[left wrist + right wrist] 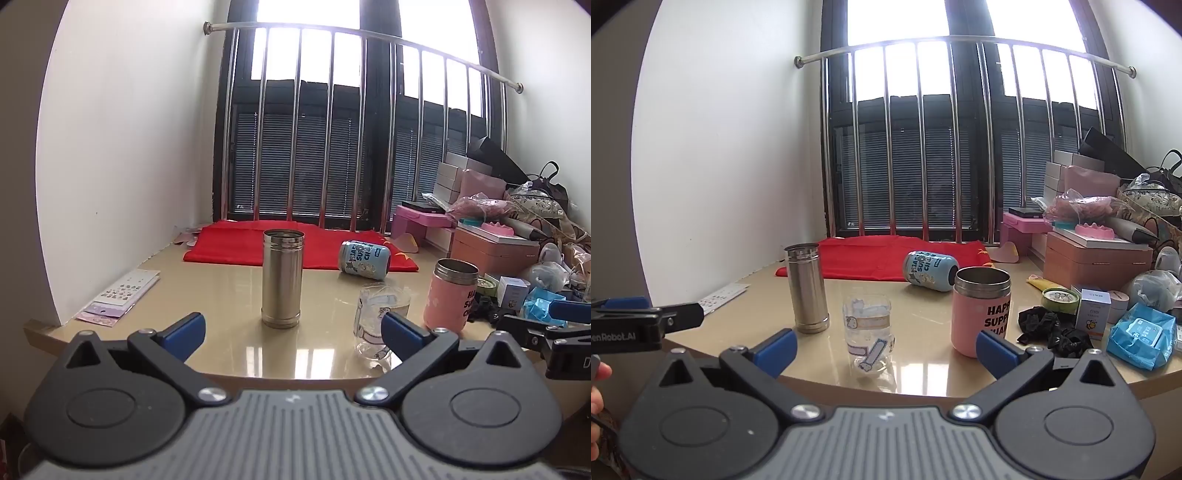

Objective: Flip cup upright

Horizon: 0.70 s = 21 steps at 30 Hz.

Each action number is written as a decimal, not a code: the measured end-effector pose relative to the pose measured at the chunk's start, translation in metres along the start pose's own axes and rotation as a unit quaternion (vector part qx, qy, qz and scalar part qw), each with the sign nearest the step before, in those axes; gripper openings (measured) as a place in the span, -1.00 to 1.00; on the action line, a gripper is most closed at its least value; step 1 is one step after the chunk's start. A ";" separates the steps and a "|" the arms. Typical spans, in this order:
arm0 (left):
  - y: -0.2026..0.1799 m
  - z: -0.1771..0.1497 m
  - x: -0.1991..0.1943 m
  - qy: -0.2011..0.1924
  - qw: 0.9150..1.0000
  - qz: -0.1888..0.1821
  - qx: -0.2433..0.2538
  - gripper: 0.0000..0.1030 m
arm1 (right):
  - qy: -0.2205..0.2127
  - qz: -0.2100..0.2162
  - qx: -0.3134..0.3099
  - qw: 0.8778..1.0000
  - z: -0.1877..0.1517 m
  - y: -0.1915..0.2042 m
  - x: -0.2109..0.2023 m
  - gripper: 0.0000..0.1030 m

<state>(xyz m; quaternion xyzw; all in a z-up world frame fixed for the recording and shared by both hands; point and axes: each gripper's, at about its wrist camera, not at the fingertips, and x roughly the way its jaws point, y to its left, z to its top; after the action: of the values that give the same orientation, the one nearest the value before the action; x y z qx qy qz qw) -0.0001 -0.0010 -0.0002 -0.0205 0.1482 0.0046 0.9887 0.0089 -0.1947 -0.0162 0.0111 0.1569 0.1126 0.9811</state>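
A light blue printed cup (364, 259) lies on its side by the red cloth, far across the table; it also shows in the right wrist view (929, 271). A steel cup (282, 283) (807, 288), a pink cup (451, 295) (981, 311) and a clear glass (379, 322) (868, 336) stand on the table. My left gripper (293, 334) is open and empty at the table's near edge. My right gripper (886, 349) is open and empty, near the glass.
A red cloth (291, 246) lies at the back by the window bars. Boxes, bags and packets (1108, 258) crowd the right side. Sticker sheets (122, 293) lie at the left. The beige table's (207, 295) front edge is just ahead.
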 end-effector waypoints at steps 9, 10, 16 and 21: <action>0.000 -0.001 0.000 0.000 1.000 0.003 -0.002 1.00 | -0.003 0.000 -0.001 1.000 0.000 0.000 -0.001 1.00; 0.000 0.000 0.000 0.000 1.000 0.002 -0.002 1.00 | -0.003 0.000 0.001 1.000 0.000 -0.001 0.001 1.00; 0.000 0.000 -0.001 0.000 1.000 0.001 -0.002 1.00 | -0.003 -0.001 0.000 1.000 0.000 0.000 0.001 1.00; 0.000 0.000 -0.001 0.001 1.000 0.001 -0.002 1.00 | -0.003 0.000 0.000 1.000 -0.001 0.000 0.001 1.00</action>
<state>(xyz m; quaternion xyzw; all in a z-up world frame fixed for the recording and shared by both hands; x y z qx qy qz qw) -0.0011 -0.0015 -0.0001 -0.0227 0.1488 0.0061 0.9886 0.0094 -0.1941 -0.0170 0.0113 0.1542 0.1126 0.9815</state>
